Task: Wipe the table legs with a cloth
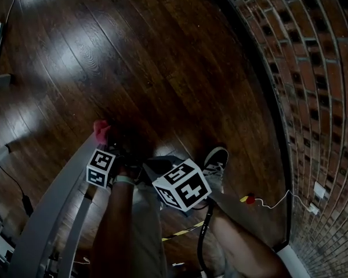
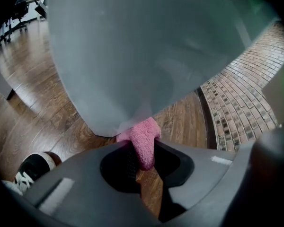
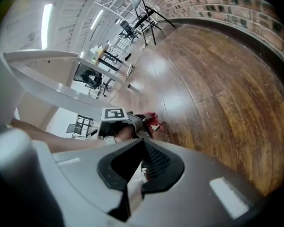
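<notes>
table leg (image 2: 146,56): blurred, cut off at top | shoe (image 2: 32,167): partly hidden

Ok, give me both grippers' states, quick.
Left gripper: closed on the pink cloth, against the table leg.
Right gripper: closed, empty.

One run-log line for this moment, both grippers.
left gripper: shut on pink cloth | cloth tip against grey table leg | right gripper: shut, empty | stage: wiping leg
</notes>
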